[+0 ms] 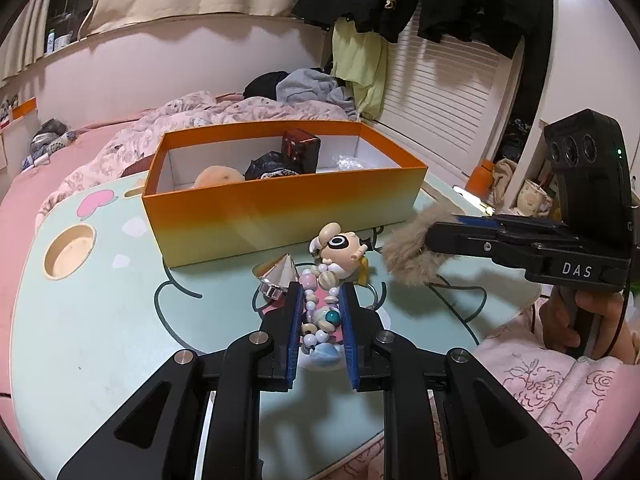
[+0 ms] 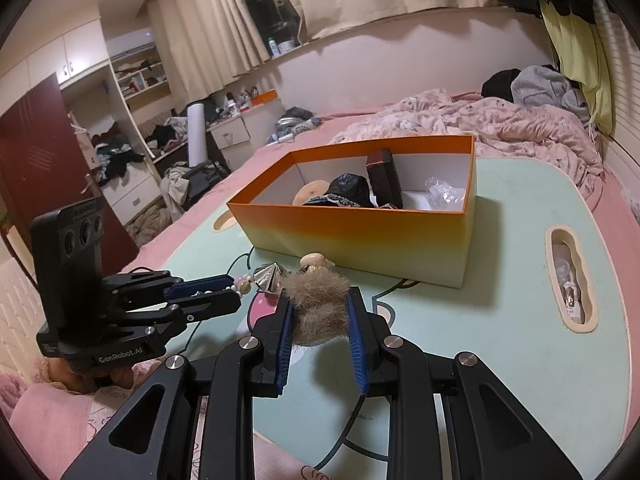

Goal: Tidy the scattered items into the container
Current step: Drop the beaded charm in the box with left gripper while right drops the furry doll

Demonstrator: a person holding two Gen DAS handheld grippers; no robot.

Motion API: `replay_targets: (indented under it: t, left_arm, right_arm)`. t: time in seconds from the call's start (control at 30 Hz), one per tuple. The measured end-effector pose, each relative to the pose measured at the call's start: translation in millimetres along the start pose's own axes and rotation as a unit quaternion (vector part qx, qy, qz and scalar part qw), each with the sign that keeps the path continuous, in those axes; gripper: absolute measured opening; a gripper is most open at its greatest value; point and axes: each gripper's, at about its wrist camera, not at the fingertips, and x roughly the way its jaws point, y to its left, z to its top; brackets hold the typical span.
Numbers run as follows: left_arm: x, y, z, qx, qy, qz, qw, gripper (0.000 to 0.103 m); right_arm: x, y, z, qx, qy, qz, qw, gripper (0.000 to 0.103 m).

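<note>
Left wrist view, item list.

1. Left gripper (image 1: 320,300): jaws drawn in around a beaded strand (image 1: 318,316), blue pads at both sides of it; pinching it, as far as can be judged. The strand lies on the desk (image 1: 120,320) in front of the box, running forward toward the figurine.
2. Beaded strand: mixed round beads, pastel and cream, one teal. Judged light, limp and slippery bead by bead; likely to sag or swing when lifted. Best held across a cluster of larger beads near the middle.
3. Cartoon figurine (image 1: 340,246): small, hard, lying at the strand's far end, just before the box wall. Whether it is attached to the strand cannot be told.
4. Silver cone ornament (image 1: 278,274): faceted and shiny, touching or just beside the left jaw tip. Possibly brittle; its smooth slopes would slip, so the base rim is the better hold.
5. Right gripper (image 2: 318,312): pinching a fur pompom (image 2: 318,308) between its pads, close above the desk.
6. Fur pompom: soft, very light, compresses freely; any grip through the body should hold.
7. Orange box (image 1: 280,208): open-topped container, near the desk's far edge; already holds a dark case, black fabric, a peach-coloured round item and clear wrapping.
</note>
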Motion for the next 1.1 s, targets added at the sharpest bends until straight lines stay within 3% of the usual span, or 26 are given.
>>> replay_targets:
  t: [0.37,0.53,0.67,0.9,0.93,0.97,1.0,1.07,1.1]
  left_arm:
    - [4.2,9.2,25.4,-0.007,-0.013,-0.008,0.9999,0.019]
    - [9.0,17.2,67.1,0.01,-0.032,0.007,0.9994,0.019]
    - [17.9,25.8,98.0,0.007,-0.038,0.008,0.9992,0.019]
    - [48.2,38.7,126.0,-0.002,-0.033,0.026,0.9991,0.021]
    - [51.8,40.8,126.6,-0.006,-0.032,0.028,0.9991,0.029]
    - [53.9,42.2,126.5,-0.01,-0.033,0.028,0.999,0.03]
    - [54.0,43.7,125.2,-0.016,-0.038,0.026,0.9988,0.03]
    - [50.4,45.2,120.7,-0.03,-0.046,0.022,0.9982,0.039]
    - [47.5,46.3,117.9,-0.038,-0.051,0.018,0.9978,0.057]
  right_arm:
    - [-0.1,-6.9,20.3,0.007,-0.016,0.016,1.0,0.024]
    - [-4.1,-20.1,59.0,0.001,-0.045,-0.014,0.999,0.024]
    - [2.7,-35.8,87.2,0.009,-0.063,-0.062,0.996,0.024]
    - [34.6,-48.3,102.0,0.029,-0.057,-0.07,0.996,0.027]
    - [38.2,-48.6,102.3,0.032,-0.057,-0.069,0.995,0.029]
    - [40.2,-48.6,101.8,0.035,-0.057,-0.068,0.995,0.042]
    - [41.3,-48.8,101.2,0.041,-0.058,-0.073,0.995,0.063]
    - [38.3,-45.6,98.4,0.042,-0.068,-0.076,0.994,0.072]
    - [35.9,-42.8,96.9,0.038,-0.071,-0.074,0.994,0.072]
